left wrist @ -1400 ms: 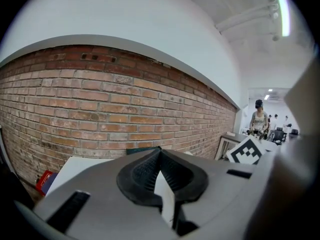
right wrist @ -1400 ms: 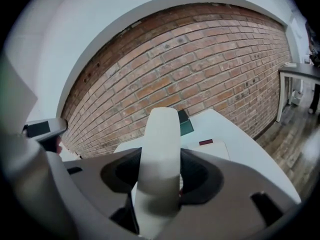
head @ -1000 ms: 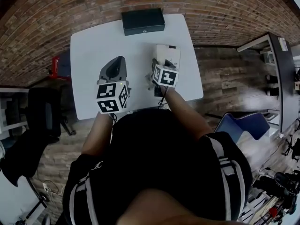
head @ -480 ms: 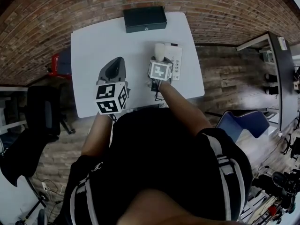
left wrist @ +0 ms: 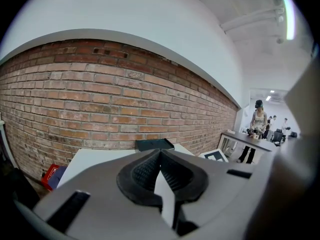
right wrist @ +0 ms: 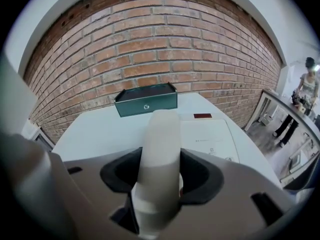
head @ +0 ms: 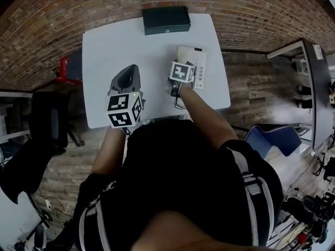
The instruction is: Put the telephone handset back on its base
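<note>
The right hand-held gripper (right wrist: 159, 173) is clamped on the telephone handset (right wrist: 160, 134). Its dark pads press the pale, rounded body from both sides, and the handset sticks out straight ahead between the jaws. Just beyond and below the handset's tip, slightly to this gripper's right, lies the white base (right wrist: 210, 136), flat on the table (right wrist: 95, 129). Its key side faces away to the right.

A second ago, the head view showed this gripper nearer the person, with the base lying clear beyond it. Since then it has gone forward and down and tipped its nose lower, so its marker cube now overlaps the near left part of the base. The grip has not slackened. That puts the handset above the cradle side of the base, and I judge the carrying done and the setting-down about to start. No view shows whether the handset already touches the base.

The left hand-held gripper (left wrist: 160, 156) hangs well off to the other side, over bare table. Its jaws are together with nothing between them, and it has barely shifted.

Farther ahead of both grippers a dark green box (right wrist: 146, 100) sits at the far edge of the table, with the brick wall (right wrist: 150, 49) behind it.
</note>
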